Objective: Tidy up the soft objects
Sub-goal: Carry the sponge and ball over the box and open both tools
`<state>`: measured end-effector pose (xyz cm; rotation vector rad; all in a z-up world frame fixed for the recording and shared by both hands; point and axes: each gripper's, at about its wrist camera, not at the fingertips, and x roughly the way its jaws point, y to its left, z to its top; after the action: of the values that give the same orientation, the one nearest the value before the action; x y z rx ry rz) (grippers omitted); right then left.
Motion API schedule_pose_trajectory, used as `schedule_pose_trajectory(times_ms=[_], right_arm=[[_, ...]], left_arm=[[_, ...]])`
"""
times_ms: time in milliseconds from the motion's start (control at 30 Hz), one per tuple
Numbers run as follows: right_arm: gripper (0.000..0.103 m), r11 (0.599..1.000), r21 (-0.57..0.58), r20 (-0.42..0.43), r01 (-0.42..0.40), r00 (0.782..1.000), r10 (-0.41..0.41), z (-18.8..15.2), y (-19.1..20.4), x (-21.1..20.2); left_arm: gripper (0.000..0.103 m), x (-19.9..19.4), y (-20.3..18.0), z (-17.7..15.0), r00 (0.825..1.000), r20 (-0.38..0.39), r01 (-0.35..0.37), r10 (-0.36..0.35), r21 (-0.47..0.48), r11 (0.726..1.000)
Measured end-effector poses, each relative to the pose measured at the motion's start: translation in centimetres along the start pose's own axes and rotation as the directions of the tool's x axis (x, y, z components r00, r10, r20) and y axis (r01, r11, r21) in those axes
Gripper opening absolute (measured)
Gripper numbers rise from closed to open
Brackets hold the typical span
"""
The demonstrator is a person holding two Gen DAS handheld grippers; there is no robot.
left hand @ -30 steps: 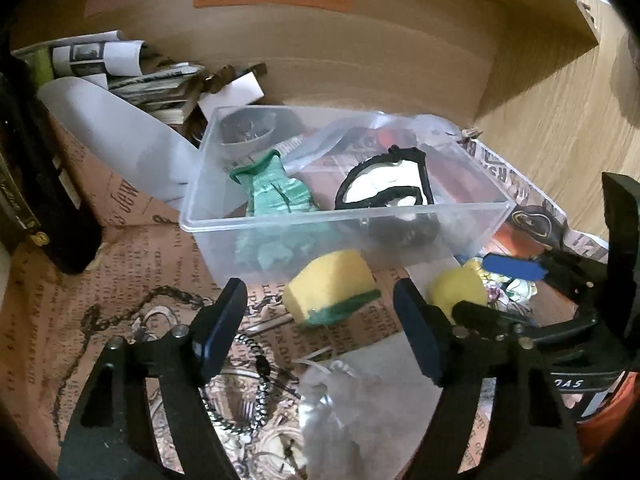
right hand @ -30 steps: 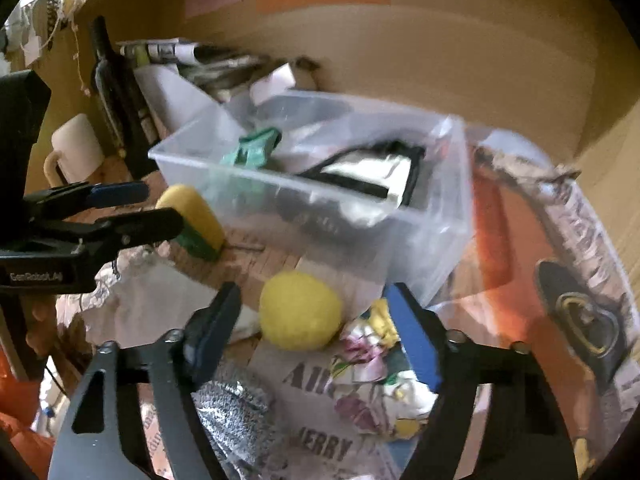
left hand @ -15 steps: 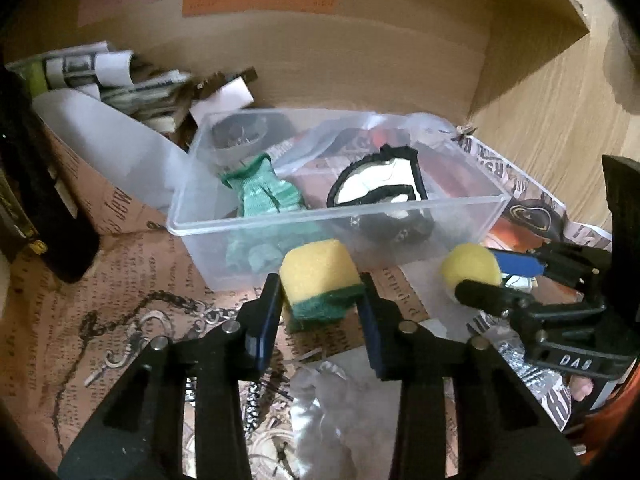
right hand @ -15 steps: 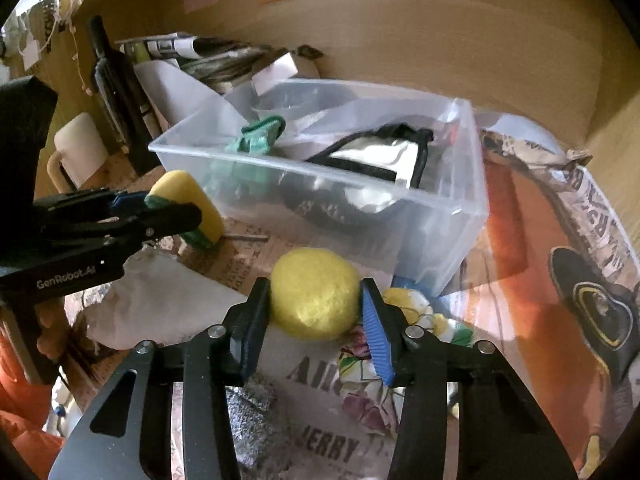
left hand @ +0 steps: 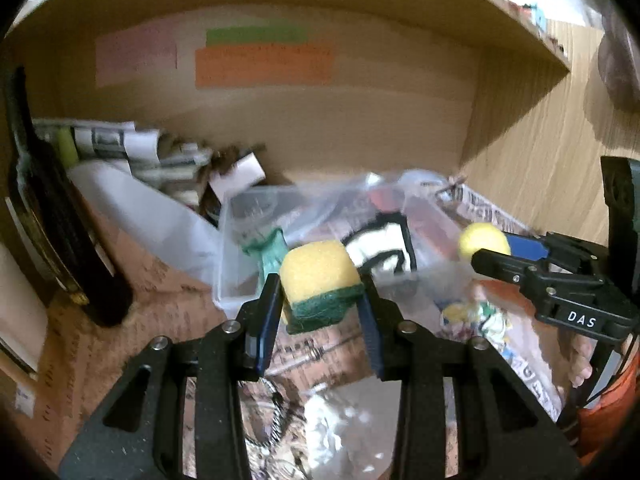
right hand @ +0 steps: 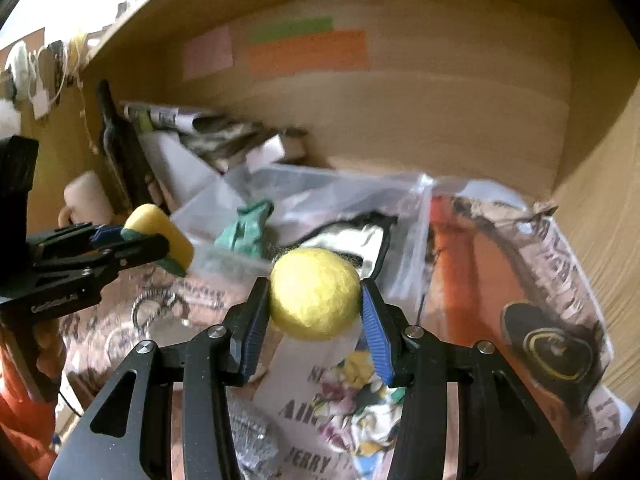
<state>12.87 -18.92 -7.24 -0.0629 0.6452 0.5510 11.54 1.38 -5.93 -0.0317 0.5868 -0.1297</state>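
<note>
The clear plastic bin (left hand: 240,280) sits just ahead of and below both grippers, its near wall facing them. Inside lie a crumpled transparent bag (right hand: 344,196), a black-edged white piece (left hand: 384,244) and, toward the left end, a green cloth item (right hand: 244,228); blur hides any finer contents.

The left gripper (left hand: 320,312) is closed to a narrow gap on a yellow sponge with a green scouring layer (left hand: 320,280), held off the newspaper in front of the bin's near wall. The right gripper (right hand: 316,312) is likewise clamped on a yellow felt ball (right hand: 316,292), raised before the bin's right half.

The likeliest trouble is the bin itself: if either load comes in too low, it could strike the near wall and shove the light bin back or tip it. The two grippers are close side by side, so releasing together risks their fingers knocking. The ball is pinched only at its sides; a loosened squeeze could let it roll out onto the cluttered newspaper (right hand: 304,412) beneath. The sponge may spring back and bounce off the slippery bag.
</note>
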Motion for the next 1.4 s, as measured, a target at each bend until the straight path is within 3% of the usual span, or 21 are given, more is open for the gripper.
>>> schedule_pose_trajectory(times_ms=[200,333,633,867,1033,1200,1333,1400], right_arm=[[0.042,0.999,-0.003,0.063,0.05,0.997,-0.05,1.9,-0.5,-0.5],[0.042,0.997,-0.004,0.074,0.072,0.995,-0.072,2.7,-0.8,0.2],[0.042,0.996,0.0,0.009,0.086,0.996,-0.086,2.8,-1.4,3.6],[0.042,0.995,-0.018,-0.047,0.096,0.994,-0.096,2.3,-1.6,5.6],[0.042,0.996,-0.021,-0.064,0.084,0.994,-0.086,2.1,-1.6,6.1],[0.044,0.996,-0.017,-0.079,0.082,0.993,-0.083,2.1,-1.6,6.3],[0.059,0.995,-0.024,-0.061,0.092,0.994,-0.093,2.3,-1.4,5.8],[0.062,0.995,-0.03,-0.039,0.097,0.994,-0.098,2.5,-1.3,5.0]], left_arm=[[0.037,-0.6,0.7,2.3,0.999,0.049,0.014,-0.013,-0.011,1.0],[0.037,0.5,0.5,3.2,0.999,0.043,0.012,-0.012,-0.007,1.0],[0.037,6.6,0.3,2.9,0.996,-0.091,0.015,-0.015,0.002,1.0],[0.037,10.3,0.3,2.0,0.976,-0.202,0.076,-0.082,-0.035,0.996],[0.038,10.9,0.0,1.7,0.974,-0.215,0.07,-0.075,-0.03,0.997],[0.047,10.6,-0.1,1.7,0.977,-0.207,0.052,-0.054,-0.014,0.999],[0.056,9.9,-0.1,1.9,0.983,-0.181,0.034,-0.034,0.0,0.999],[0.06,9.1,-0.2,2.0,0.987,-0.16,0.028,-0.026,0.004,1.0]])
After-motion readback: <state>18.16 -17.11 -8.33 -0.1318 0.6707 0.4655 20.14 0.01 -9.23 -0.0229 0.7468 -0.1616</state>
